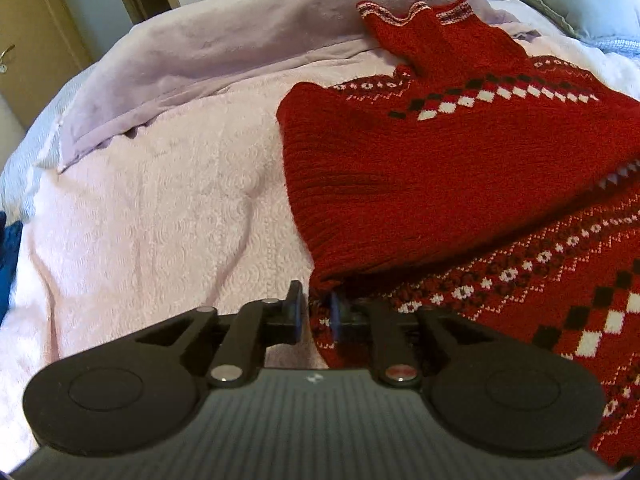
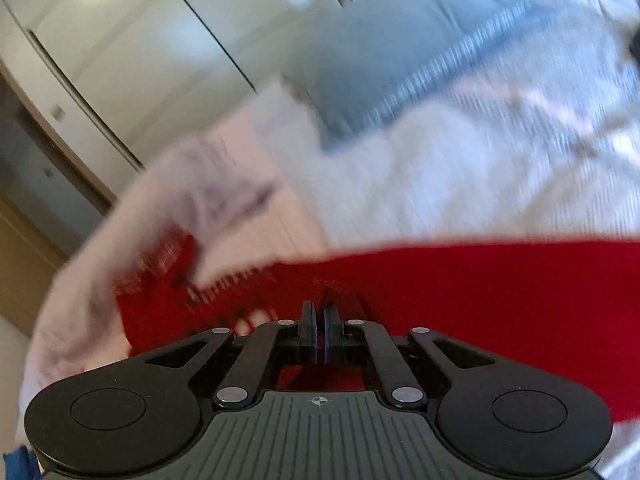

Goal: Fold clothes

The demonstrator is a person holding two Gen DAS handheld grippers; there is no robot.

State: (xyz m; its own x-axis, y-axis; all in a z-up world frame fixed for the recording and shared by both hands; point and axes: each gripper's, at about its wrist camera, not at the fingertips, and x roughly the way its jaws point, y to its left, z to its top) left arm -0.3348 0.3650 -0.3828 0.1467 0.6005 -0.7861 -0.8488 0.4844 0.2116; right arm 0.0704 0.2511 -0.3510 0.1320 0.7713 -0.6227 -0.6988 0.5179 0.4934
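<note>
A red knitted sweater (image 1: 440, 184) with white and black diamond bands lies on the bed; one part is folded over onto the patterned body. One sleeve (image 1: 440, 40) stretches toward the far side. In the left wrist view my left gripper (image 1: 316, 308) sits at the near corner of that fold. Its fingers stand slightly apart with the sweater's edge between them, and a gap shows beside the pads. The right wrist view is blurred. There my right gripper (image 2: 320, 320) has its pads together, and the red sweater (image 2: 480, 300) puckers at its tips.
A pale pink bedspread (image 1: 160, 220) covers the bed, with a lilac blanket (image 1: 220, 52) bunched along the far side. A grey-blue pillow (image 1: 580, 4) lies at the back right. Something blue (image 1: 8, 248) sits at the left edge. Wardrobe doors (image 2: 120, 40) stand beyond the bed.
</note>
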